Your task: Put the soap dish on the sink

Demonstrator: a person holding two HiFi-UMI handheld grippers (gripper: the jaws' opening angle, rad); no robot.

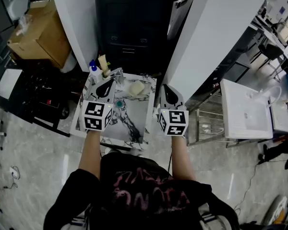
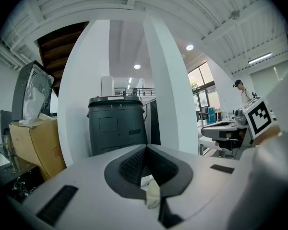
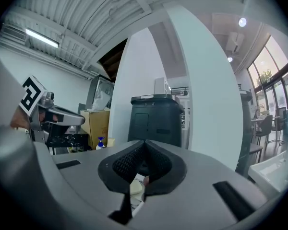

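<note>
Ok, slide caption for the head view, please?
Person at a marbled sink, left gripper and right gripper at its sides, jaws together, empty; cream soap dish beside the faucet.

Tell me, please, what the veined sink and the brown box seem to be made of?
The white, black-veined sink looks like glossy marble or imitation stone, given its veining; the brown box looks like matte cardboard, given its folded flaps.

Ahead of me, itemised:
- One black cabinet (image 1: 129,28), upright between two white pillars (image 1: 216,28).
- One cardboard box (image 1: 41,32), to my left of the cabinet.
- One blue-capped bottle (image 1: 92,69), near the cabinet's foot.
- To my right, one metal rack (image 1: 206,124), with one white basin (image 1: 244,110) just beside it.
- Grey marbled floor (image 1: 29,176).
</note>
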